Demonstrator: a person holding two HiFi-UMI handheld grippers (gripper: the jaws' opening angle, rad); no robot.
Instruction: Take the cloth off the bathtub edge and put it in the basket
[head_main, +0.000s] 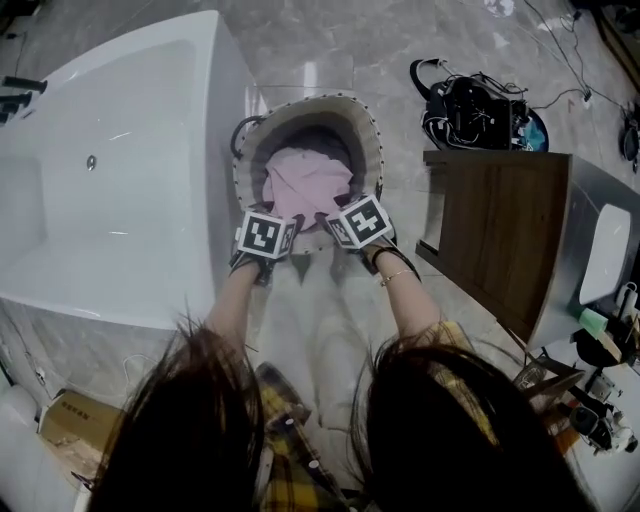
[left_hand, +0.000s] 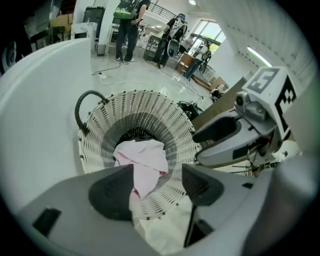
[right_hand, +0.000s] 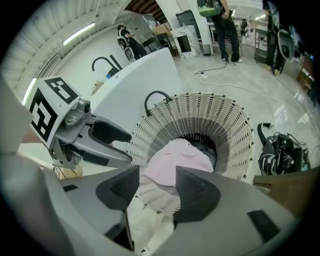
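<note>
Cloth (left_hand: 142, 156) lies in the basket (left_hand: 150, 106), beneath the left gripper (left_hand: 157, 176) and right gripper (right_hand: 157, 176), both open-jawed and empty.

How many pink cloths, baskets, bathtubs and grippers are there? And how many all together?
pink cloth: 1
basket: 1
bathtub: 1
grippers: 2, the left gripper and the right gripper
Total: 5
</note>
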